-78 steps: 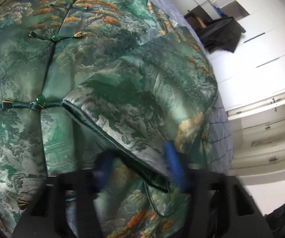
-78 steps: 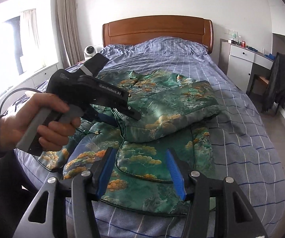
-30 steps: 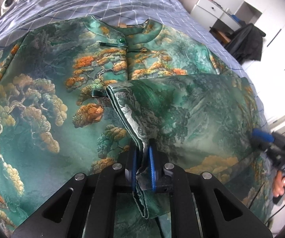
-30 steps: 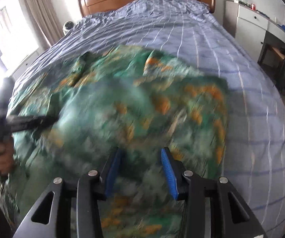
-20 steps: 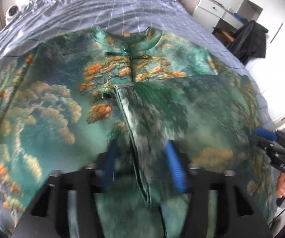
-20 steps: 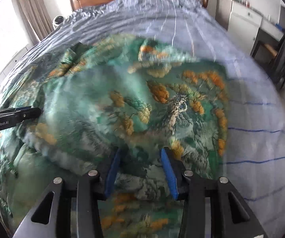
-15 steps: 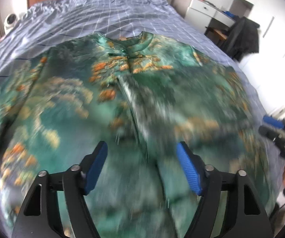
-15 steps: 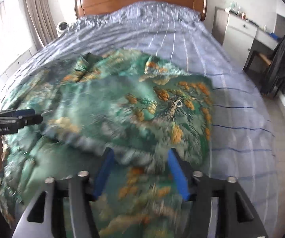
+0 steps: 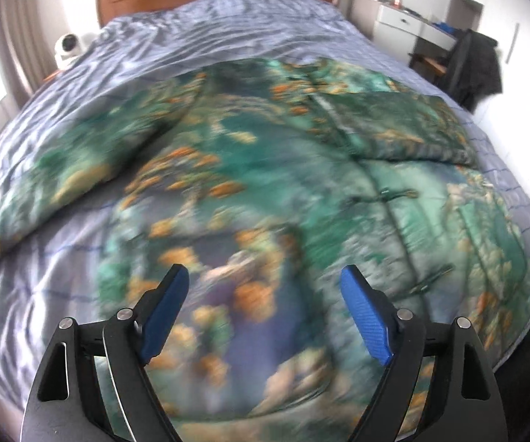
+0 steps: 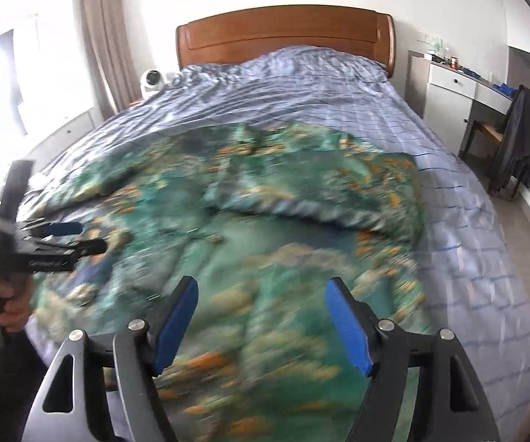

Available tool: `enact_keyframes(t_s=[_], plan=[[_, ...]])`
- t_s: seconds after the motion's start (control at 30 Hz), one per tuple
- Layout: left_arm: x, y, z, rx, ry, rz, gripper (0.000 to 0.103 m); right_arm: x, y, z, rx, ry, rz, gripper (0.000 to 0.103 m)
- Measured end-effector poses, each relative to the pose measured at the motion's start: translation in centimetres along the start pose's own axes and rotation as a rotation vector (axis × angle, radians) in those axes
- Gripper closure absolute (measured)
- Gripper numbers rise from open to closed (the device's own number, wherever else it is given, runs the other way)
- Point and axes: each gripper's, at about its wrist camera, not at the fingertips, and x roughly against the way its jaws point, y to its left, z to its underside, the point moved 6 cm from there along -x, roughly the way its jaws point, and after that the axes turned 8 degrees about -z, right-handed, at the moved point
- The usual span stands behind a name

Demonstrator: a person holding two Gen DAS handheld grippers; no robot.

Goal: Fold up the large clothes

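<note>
Green brocade jacket with orange tree pattern (image 9: 265,169) spread across blue checked bed cover (image 9: 228,25); right sleeve folded over chest, left sleeve out flat at left. Left gripper (image 9: 265,313) above near hem, jaws wide apart, holding nothing.

Right wrist view: right gripper (image 10: 261,320) jaws wide apart, empty, over near hem. Wooden headboard (image 10: 283,33) far. Motion blur throughout.

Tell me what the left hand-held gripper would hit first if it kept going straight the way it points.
Most likely the green patterned jacket spread on the bed. The left hand-held gripper is open and empty, aimed down at the jacket's body with nothing between. The frame is blurred, so the exact contact spot is uncertain.
</note>
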Motion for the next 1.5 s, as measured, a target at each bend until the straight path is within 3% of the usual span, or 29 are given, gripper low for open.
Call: enact_keyframes(t_s=[0.27,0.4,0.63,0.8,0.9,0.97,1.03,1.07,1.1,1.17,1.3,1.5], plan=[[-0.1,7.6,2.0,0.123,-0.002,-0.097,0.013,1.1,6.3,2.7,0.011,0.006,-0.078,0.030],[-1.4,12.7,2.6,0.254,0.024,-0.113,0.012,1.8,7.6,3.1,0.050,0.004,-0.068,0.030],[-4.5,24.5,2.0,0.685,-0.010,-0.046,0.012,1.8,8.2,4.2,0.040,0.032,-0.083,0.030],[-8.7,33.6,3.6,1.039,0.000,-0.097,0.012,1.8,9.1,4.7,0.067,0.050,-0.084,0.030],[-10.1,36.1,4.1,1.156,-0.003,-0.079,0.013,1.4,9.6,5.1,0.062,0.070,-0.094,0.030],[-9.8,37.0,3.5,1.195,-0.045,-0.082,0.016,1.2,9.9,5.4,0.060,0.081,-0.102,0.030],[-9.4,37.6,2.9,1.188,-0.077,-0.105,0.030,1.0,10.3,5.6,0.069,0.088,-0.103,0.030],[-9.4,37.8,2.5,1.171,-0.078,-0.125,0.048,0.9,10.5,5.7,0.074,0.092,-0.104,0.030],[-9.4,37.9,2.2,1.154,-0.074,-0.140,0.075,0.8,10.6,5.8,0.077,0.094,-0.105,0.030],[-9.1,37.9,1.7,1.114,-0.068,-0.145,0.088,0.6,10.7,5.8,0.082,0.098,-0.105,0.030],[-6.0,36.0,-1.3,0.934,-0.148,-0.245,0.093,0.8,10.7,5.5,0.080,0.084,-0.102,0.030],[0.9,26.9,-8.0,0.446,-0.356,-0.392,0.093,1.2,10.4,5.6,0.073,0.067,-0.104,0.030]])
